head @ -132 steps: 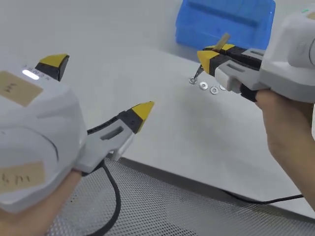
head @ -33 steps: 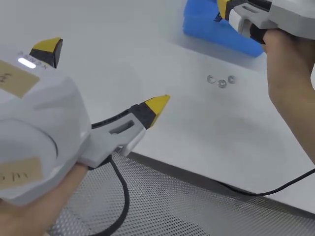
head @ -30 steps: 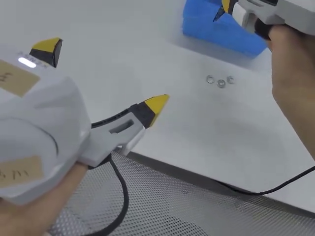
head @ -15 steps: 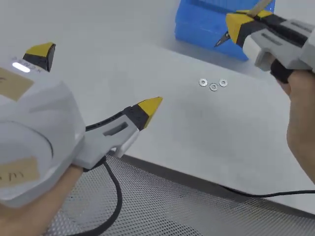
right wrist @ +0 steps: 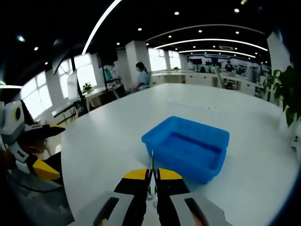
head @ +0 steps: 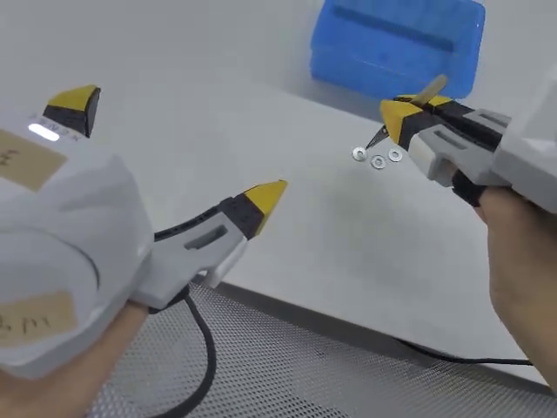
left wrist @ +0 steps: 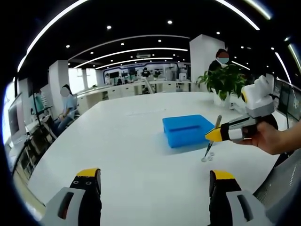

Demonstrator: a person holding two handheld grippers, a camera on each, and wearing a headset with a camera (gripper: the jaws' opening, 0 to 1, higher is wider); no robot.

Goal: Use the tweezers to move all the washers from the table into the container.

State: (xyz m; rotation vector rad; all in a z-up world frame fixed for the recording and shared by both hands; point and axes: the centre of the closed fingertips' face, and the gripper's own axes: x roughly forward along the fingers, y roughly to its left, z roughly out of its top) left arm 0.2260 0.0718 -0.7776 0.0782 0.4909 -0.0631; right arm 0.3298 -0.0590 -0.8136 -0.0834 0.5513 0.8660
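Three small metal washers [head: 378, 160] lie in a row on the white table, in front of the blue container [head: 396, 43]. My right gripper [head: 396, 124] is shut on the tweezers [head: 374, 141]. Their dark tips point down at the leftmost washer [head: 359, 154], close above it. In the right gripper view the tweezers [right wrist: 152, 164] stick out between the closed jaws toward the container [right wrist: 188, 146]. My left gripper [head: 170, 150] stands open and holds nothing, low at the near left. The left gripper view shows the right gripper [left wrist: 235, 132], the washers [left wrist: 207, 157] and the container [left wrist: 186, 129].
A black cable [head: 461, 355] runs over the table's near edge at the right. A perforated grey mat [head: 305, 374] lies below that edge. People sit and stand at distant desks [left wrist: 66, 106]. A potted plant [left wrist: 225, 80] stands behind the container.
My right gripper has come down from over the blue container to the washers. One washer fewer lies on the table than 4.4 s ago. The left gripper has stayed put.
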